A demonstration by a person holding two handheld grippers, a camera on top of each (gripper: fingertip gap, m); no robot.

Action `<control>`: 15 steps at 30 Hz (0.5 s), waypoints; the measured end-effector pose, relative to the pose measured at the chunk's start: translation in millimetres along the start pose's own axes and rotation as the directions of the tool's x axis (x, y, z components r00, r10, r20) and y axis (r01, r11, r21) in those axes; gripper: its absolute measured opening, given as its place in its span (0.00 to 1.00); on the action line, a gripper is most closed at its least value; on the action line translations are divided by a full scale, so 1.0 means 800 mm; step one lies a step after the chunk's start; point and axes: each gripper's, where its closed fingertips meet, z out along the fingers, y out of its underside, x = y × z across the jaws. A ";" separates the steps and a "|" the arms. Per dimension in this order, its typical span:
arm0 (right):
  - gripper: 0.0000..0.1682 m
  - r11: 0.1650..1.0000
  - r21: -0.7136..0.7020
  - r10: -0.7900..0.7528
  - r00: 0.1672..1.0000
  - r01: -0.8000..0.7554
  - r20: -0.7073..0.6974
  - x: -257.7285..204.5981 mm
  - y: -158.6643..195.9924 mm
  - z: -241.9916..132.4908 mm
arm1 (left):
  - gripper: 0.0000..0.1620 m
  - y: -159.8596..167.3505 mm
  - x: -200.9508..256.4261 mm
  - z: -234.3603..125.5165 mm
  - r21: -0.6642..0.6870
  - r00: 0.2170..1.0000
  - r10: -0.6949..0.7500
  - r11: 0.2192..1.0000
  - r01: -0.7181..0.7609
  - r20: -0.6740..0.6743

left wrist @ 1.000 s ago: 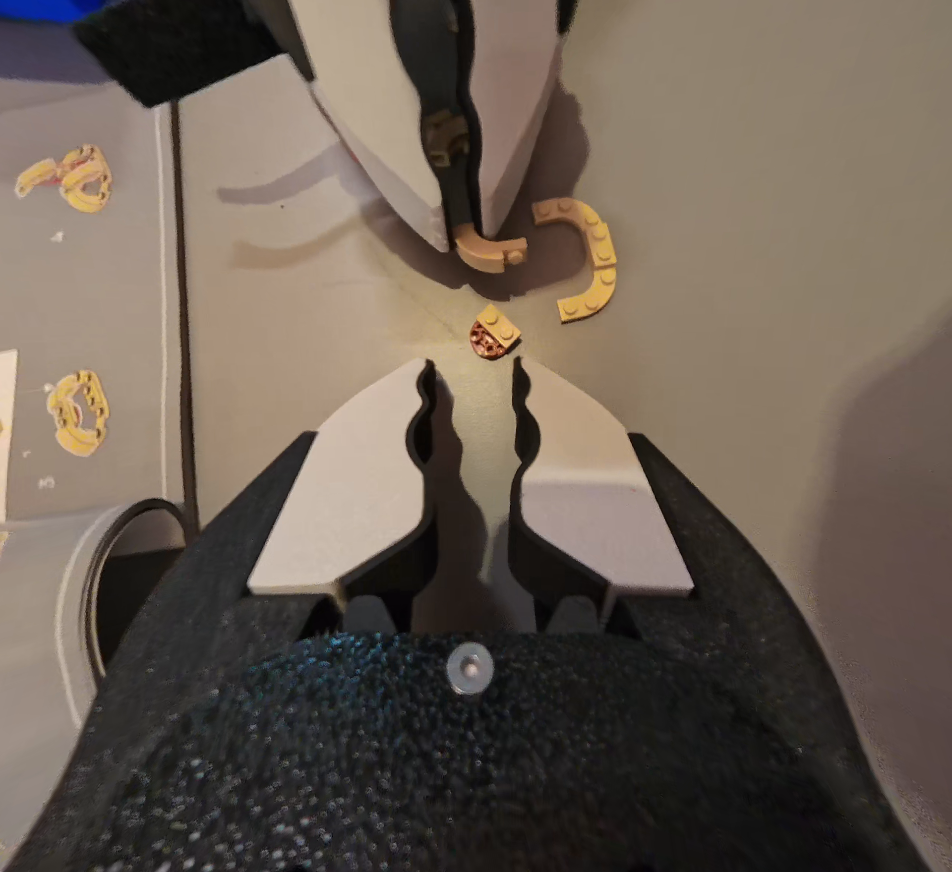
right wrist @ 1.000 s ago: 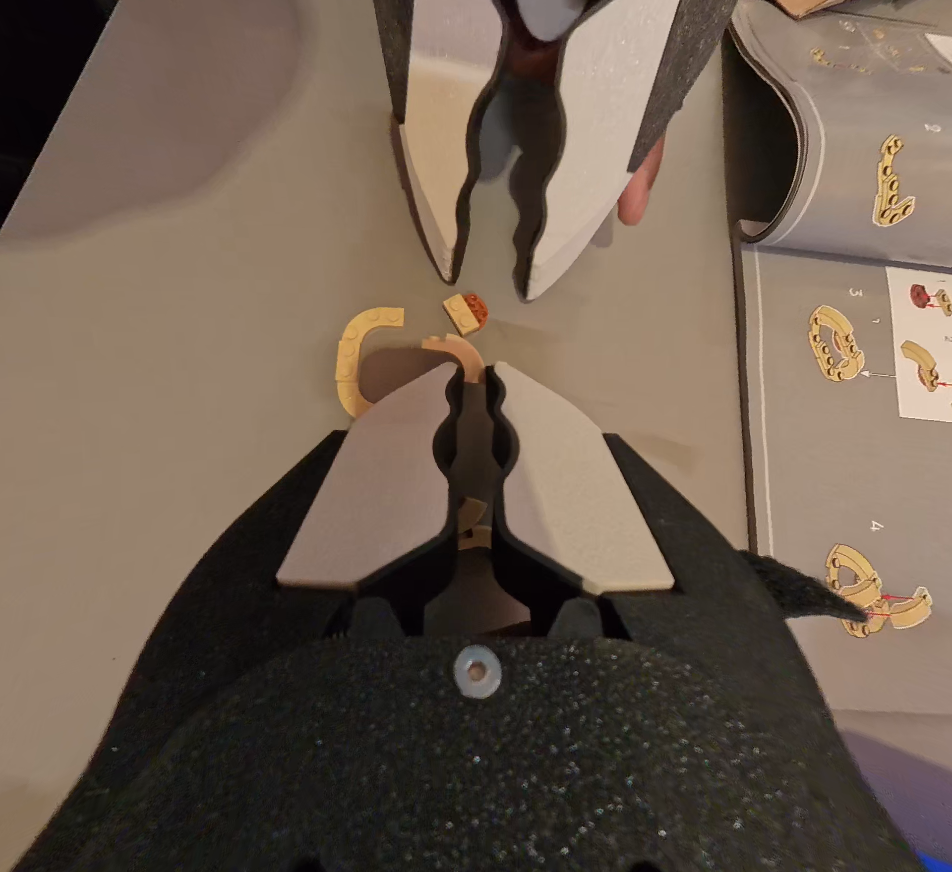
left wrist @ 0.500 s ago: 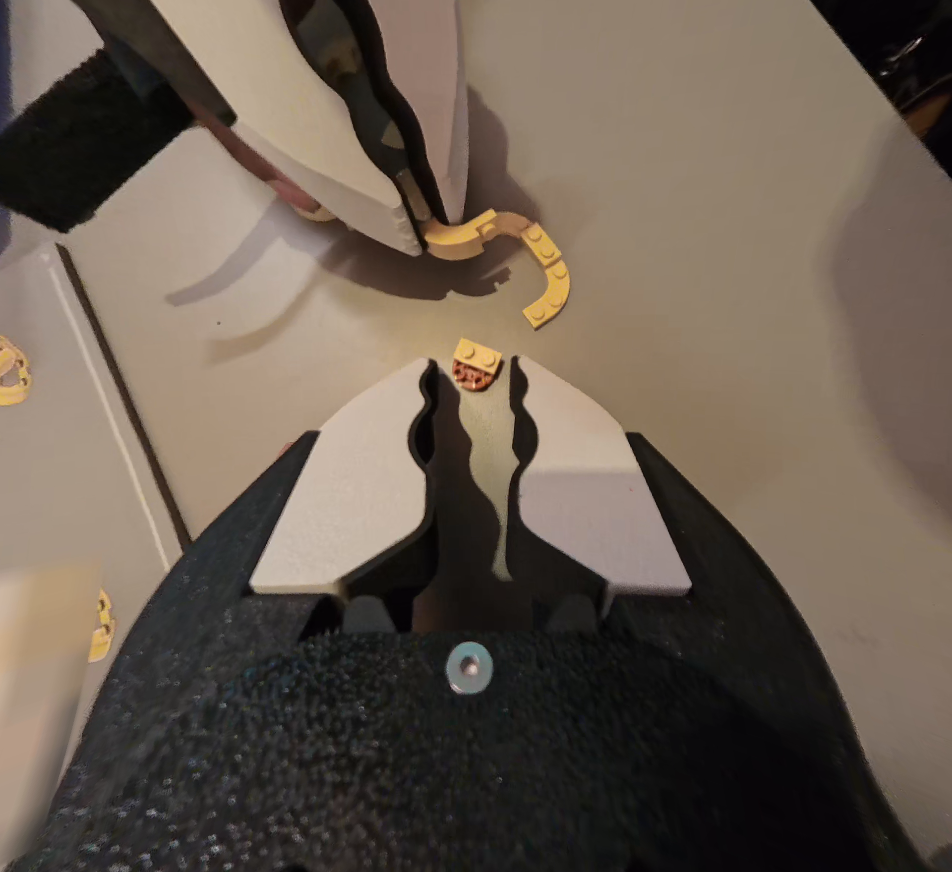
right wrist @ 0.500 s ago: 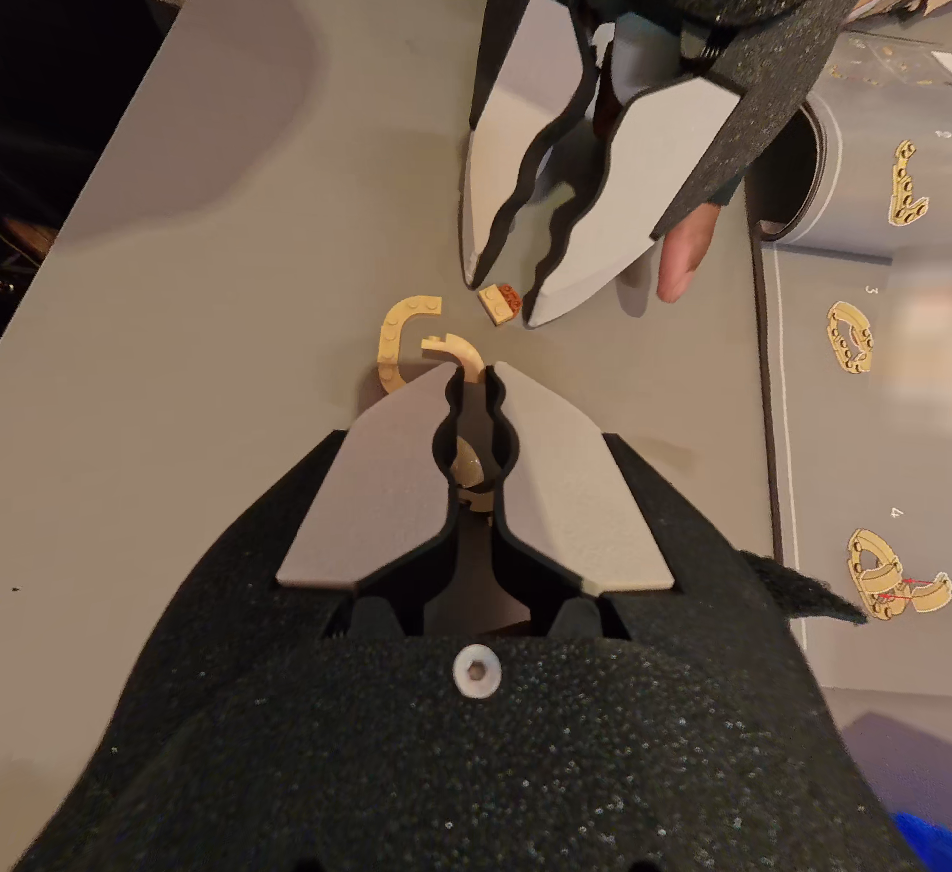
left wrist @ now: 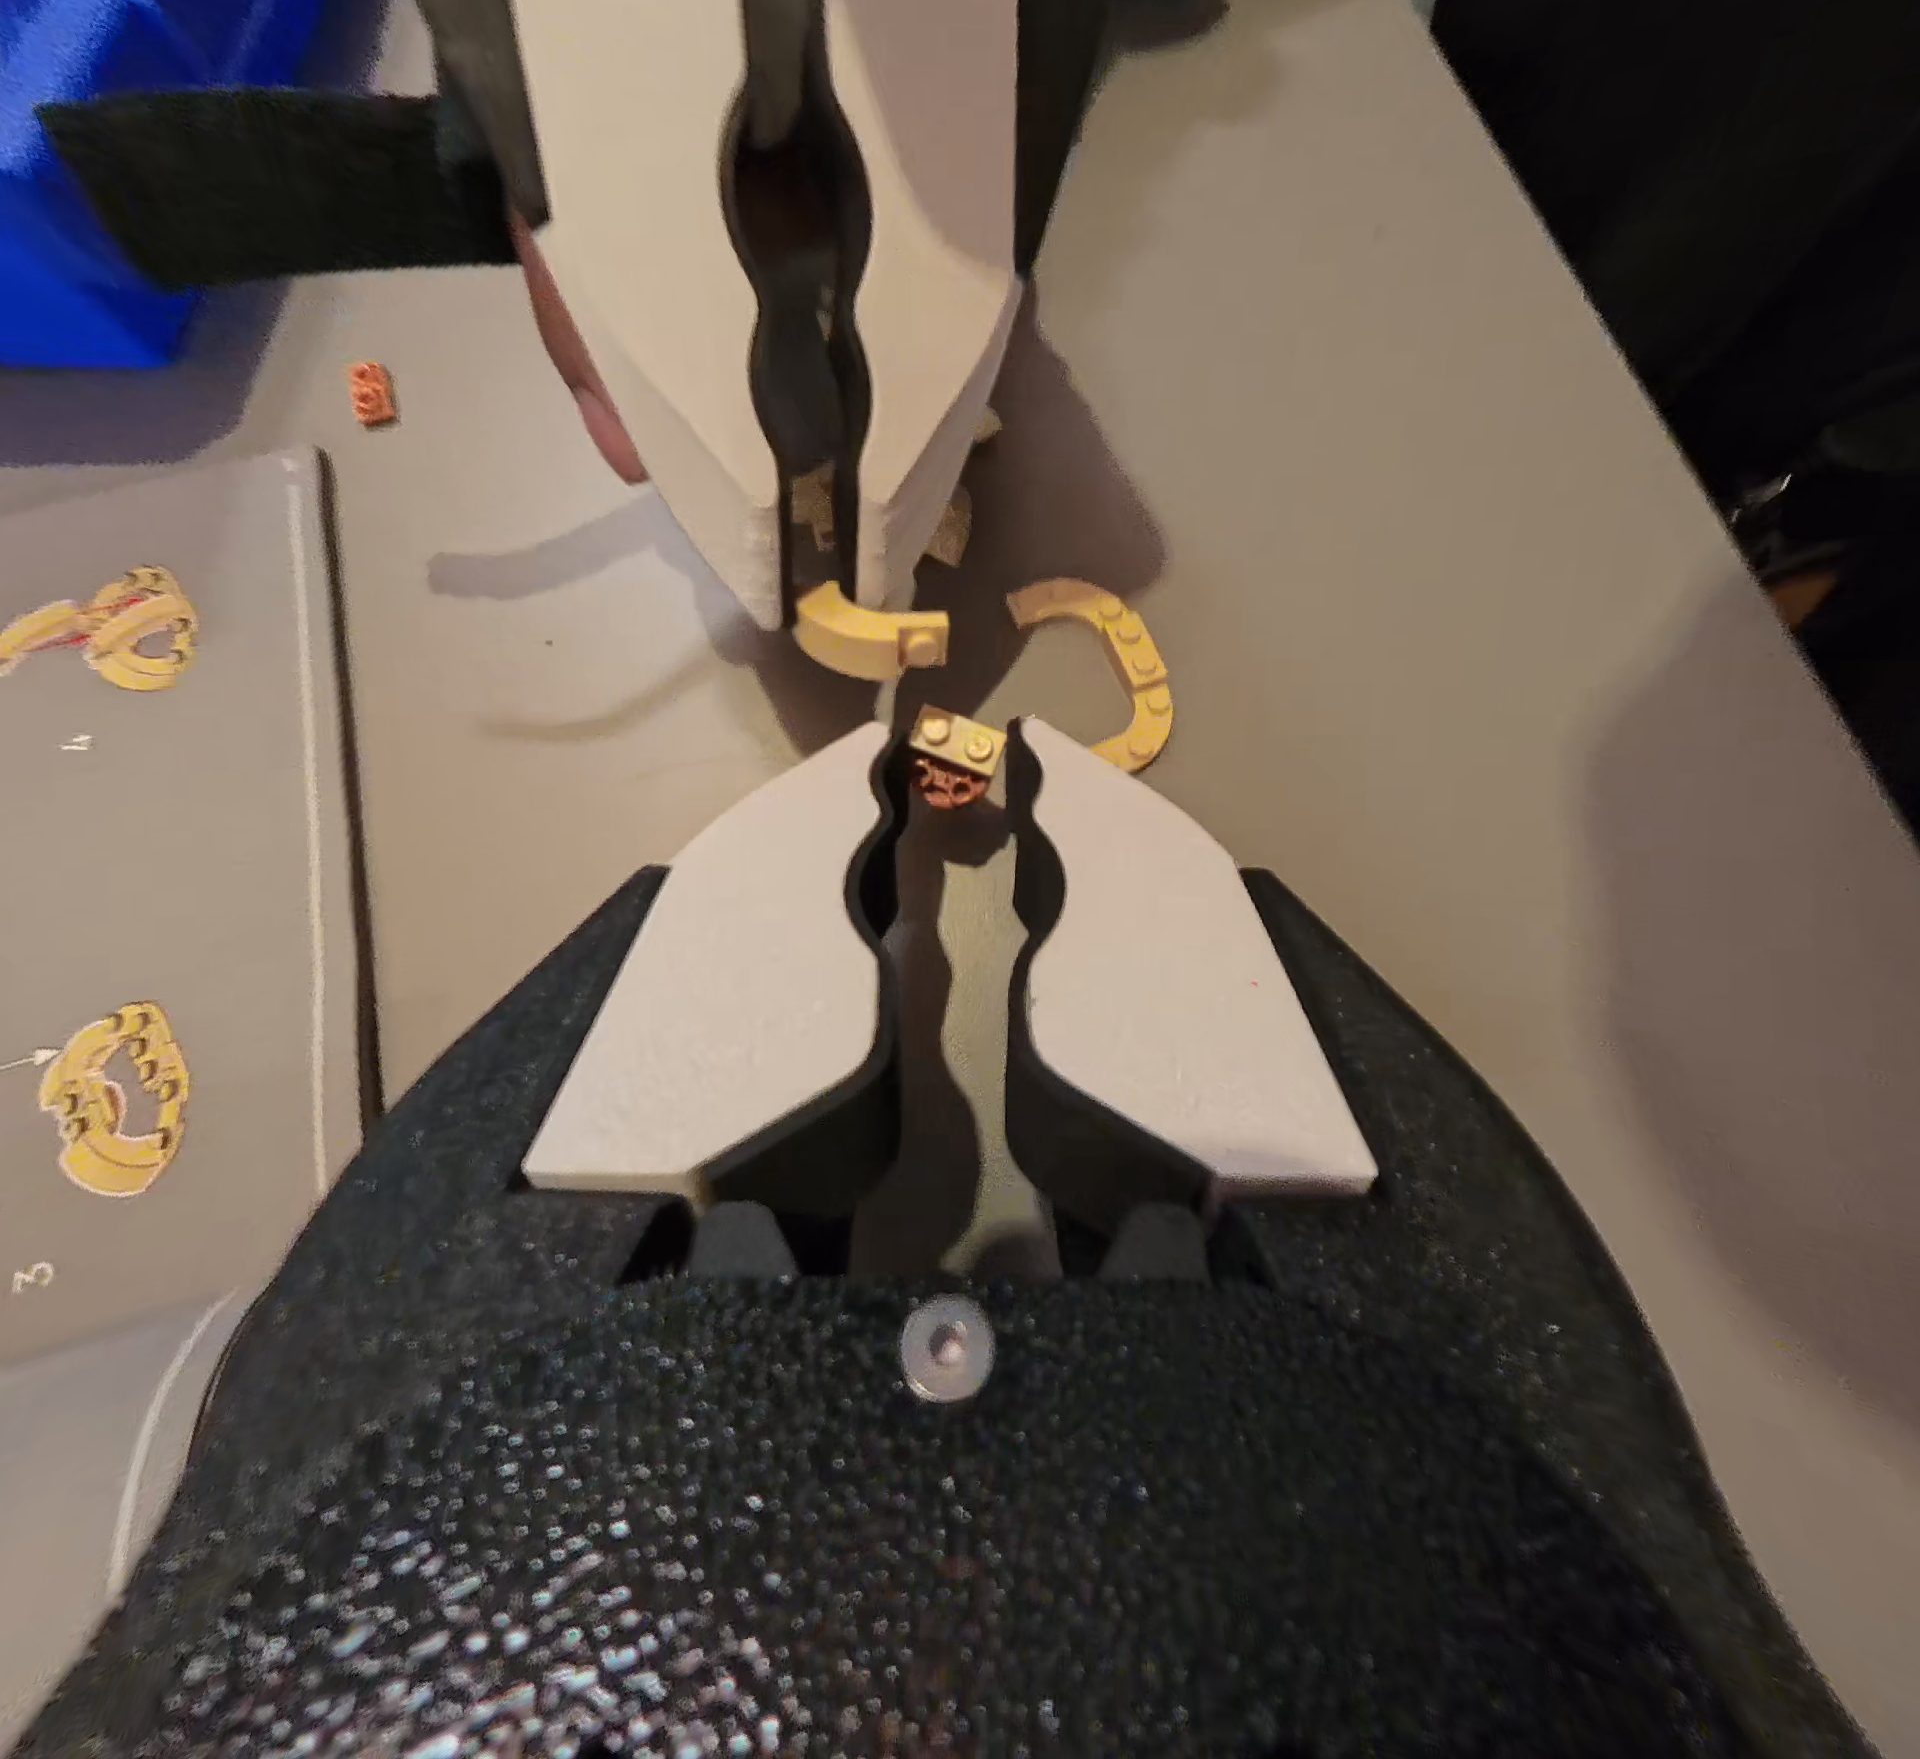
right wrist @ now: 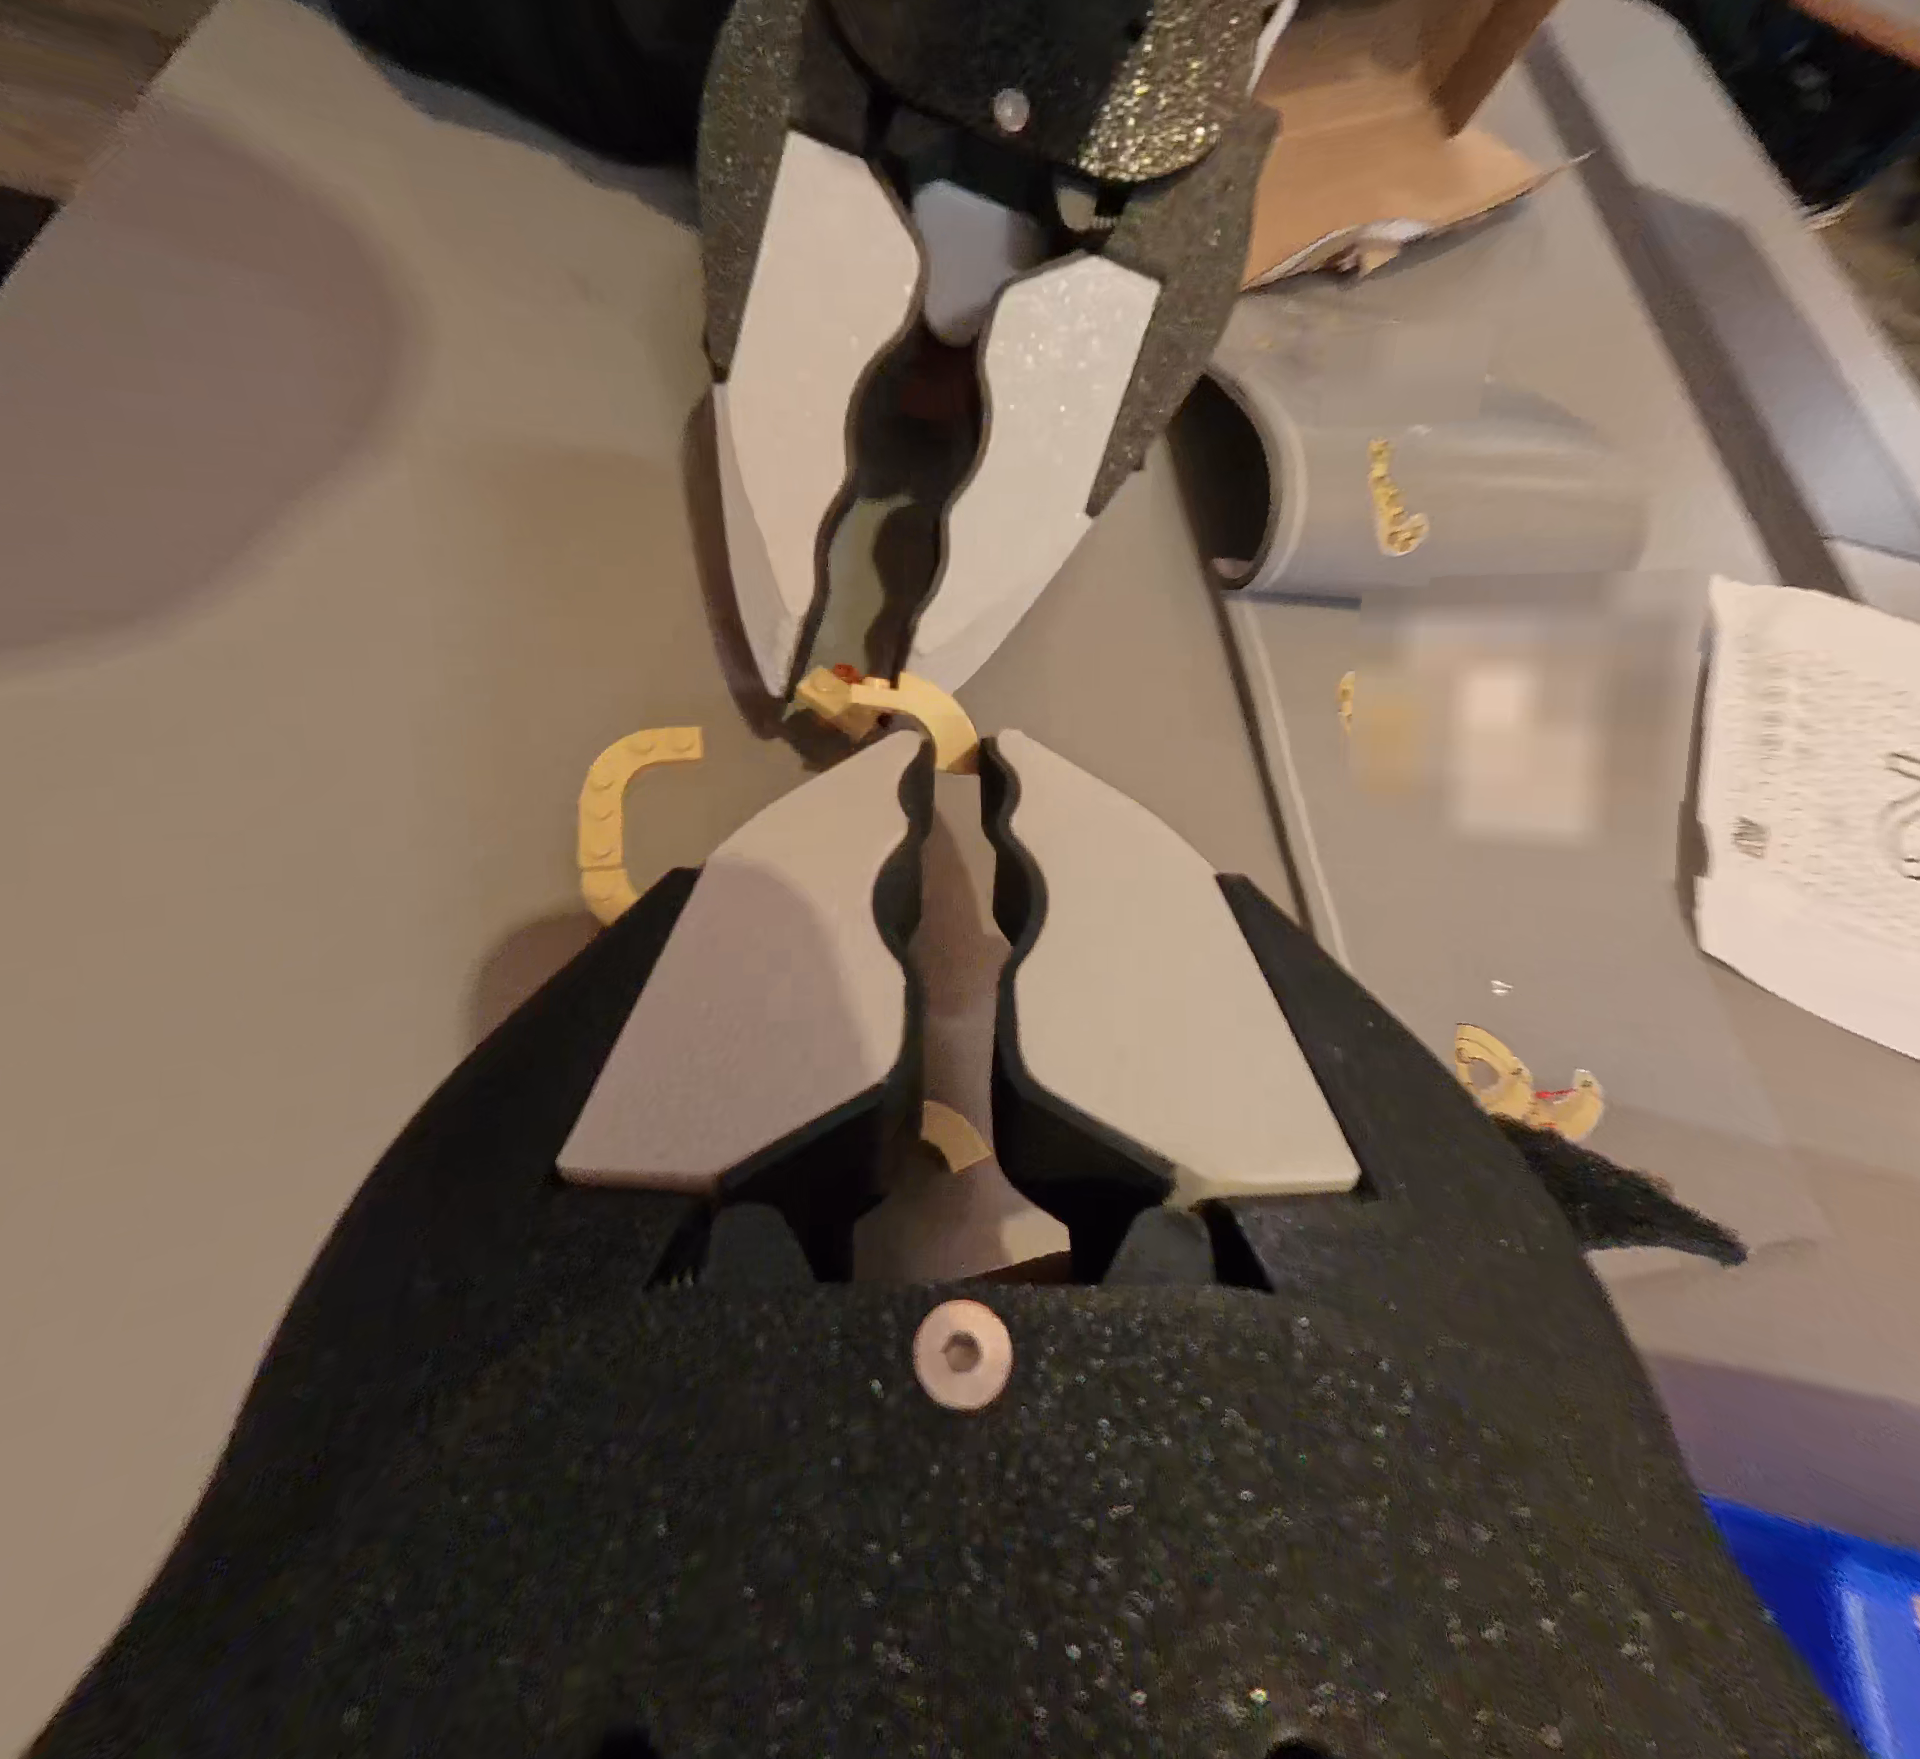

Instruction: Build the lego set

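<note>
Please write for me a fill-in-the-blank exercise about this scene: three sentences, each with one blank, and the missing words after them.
1. The tan arch is held by the ____ gripper.
2. The C-shaped plate lies free on the ____.
3. The bin beyond the manual is ____ in colour.

Missing words: right; table; blue.

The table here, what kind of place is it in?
Probably a hobby or work desk: a plain grey table with loose tan bricks, an open building booklet and a blue bin.
</note>
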 end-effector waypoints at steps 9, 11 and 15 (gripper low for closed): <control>0.05 0.992 0.106 -0.044 0.964 0.074 -0.263 0.028 -0.029 -0.013 | 0.11 -0.038 -0.015 -0.029 0.200 0.986 -0.159 0.969 0.148 0.040; 0.05 0.990 0.117 -0.047 0.956 0.084 -0.290 0.029 -0.031 -0.015 | 0.11 -0.040 -0.018 -0.032 0.213 0.984 -0.172 0.964 0.156 0.055; 0.05 0.988 0.126 -0.041 0.944 0.086 -0.327 0.032 -0.034 -0.016 | 0.11 -0.044 -0.021 -0.034 0.243 0.980 -0.189 0.955 0.169 0.063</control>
